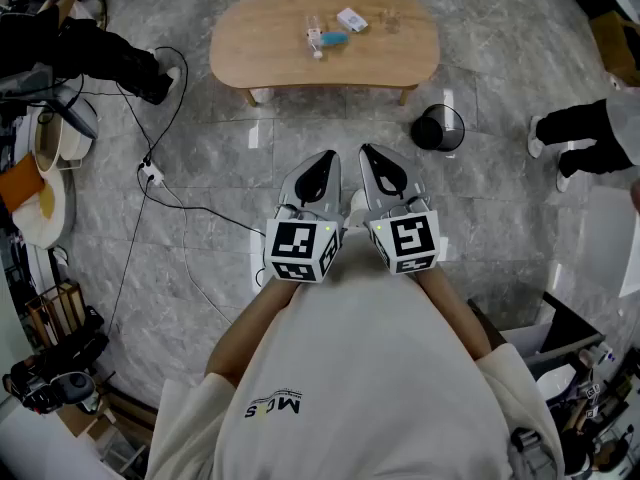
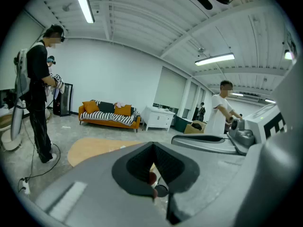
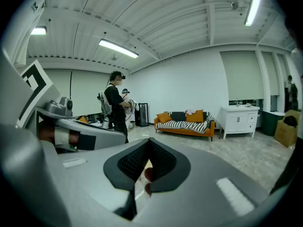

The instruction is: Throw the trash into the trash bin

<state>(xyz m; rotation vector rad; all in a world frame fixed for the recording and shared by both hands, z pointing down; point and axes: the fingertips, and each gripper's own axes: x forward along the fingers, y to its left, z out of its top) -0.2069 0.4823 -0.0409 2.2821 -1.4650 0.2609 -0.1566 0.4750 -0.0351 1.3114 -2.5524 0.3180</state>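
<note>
A light wooden table [image 1: 325, 38] stands ahead on the grey stone floor. On it lie a small white box [image 1: 351, 19], a blue scrap [image 1: 333, 38] and a clear plastic piece [image 1: 314, 28]. A black trash bin [image 1: 438, 128] sits on the floor by the table's right leg. My left gripper [image 1: 325, 158] and right gripper [image 1: 372, 153] are held side by side close to my body, well short of the table, both shut and empty. The left gripper view shows closed jaws [image 2: 153, 145] over the table [image 2: 94, 148]; the right gripper view shows closed jaws [image 3: 148, 141].
A person in black [image 1: 110, 53] stands at the far left, and another person's legs [image 1: 585, 133] are at the right. A cable and power strip [image 1: 152, 175] trail over the floor on the left. Shelves and clutter line both lower corners. An orange sofa [image 2: 110, 113] stands beyond.
</note>
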